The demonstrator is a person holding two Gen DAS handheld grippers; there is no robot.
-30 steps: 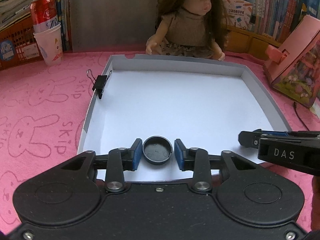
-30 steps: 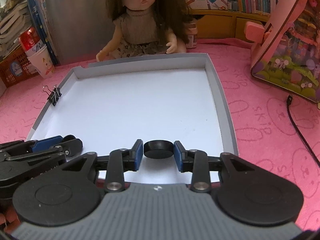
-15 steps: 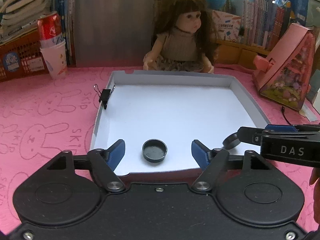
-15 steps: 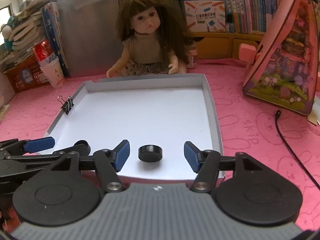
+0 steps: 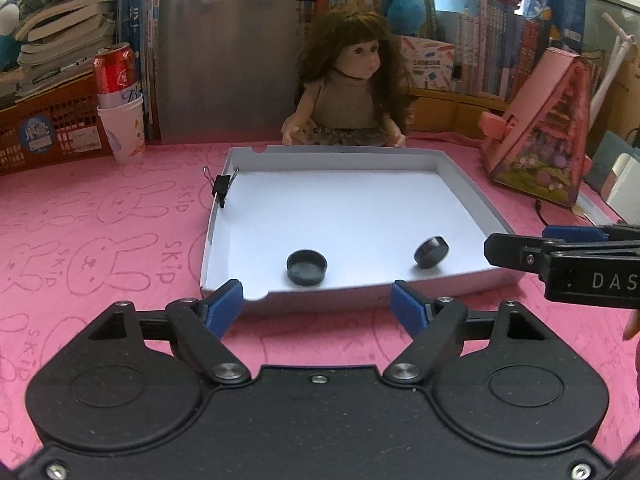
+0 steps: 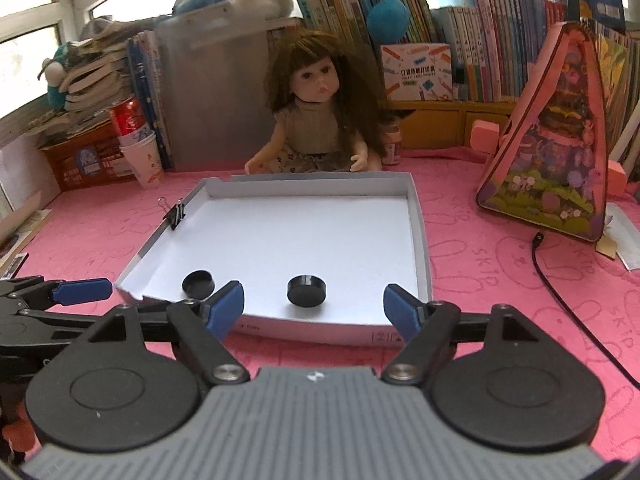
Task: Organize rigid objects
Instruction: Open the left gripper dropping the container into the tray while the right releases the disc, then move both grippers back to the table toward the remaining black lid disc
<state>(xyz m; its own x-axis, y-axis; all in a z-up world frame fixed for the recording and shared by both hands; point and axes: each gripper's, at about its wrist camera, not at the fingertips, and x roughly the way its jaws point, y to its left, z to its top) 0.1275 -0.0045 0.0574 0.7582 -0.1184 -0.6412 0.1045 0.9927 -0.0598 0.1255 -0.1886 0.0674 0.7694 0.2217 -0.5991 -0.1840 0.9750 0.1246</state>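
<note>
Left gripper (image 5: 316, 304) and right gripper (image 6: 314, 306): both wide and opening further, nothing between the pads. Each had a black cap pinched a sec ago; now both caps lie free in the tray, and both grippers have backed off toward the person, tips on the near side of the tray's front wall, over the pink mat (image 5: 100, 240).

Landmark = white tray (image 5: 224, 184).

- Near, inside tray just behind its front wall: open cap (image 5: 307, 267), hollow side up, sits flat toward the tray's left half. Same cap in right view (image 6: 198, 283), close to the front-left corner.
- Closed cap (image 6: 307, 290) toward the tray's right half, flat in the right view. In the left view (image 5: 431, 252) it looks tilted or blurred, maybe not fully settled; can't tell for sure.
- The two caps are well apart, not touching each other or the walls.
- Mid: binder clip (image 5: 221, 191) clamped on the tray's left wall, partway back. Rest of tray floor bare.
- Far: doll (image 5: 352, 92) seated just behind the tray's back wall; red can in a paper cup (image 5: 120, 120) off the back-left; pink house-shaped box (image 5: 552, 136) off the right side, black cable (image 6: 560, 280) on the mat near it.

Meaning for task: both drops look done, 2 caps are in the tray, and both grippers are free. No other loose small items visible on the mat near the tray, so what comes next is unclear.
</note>
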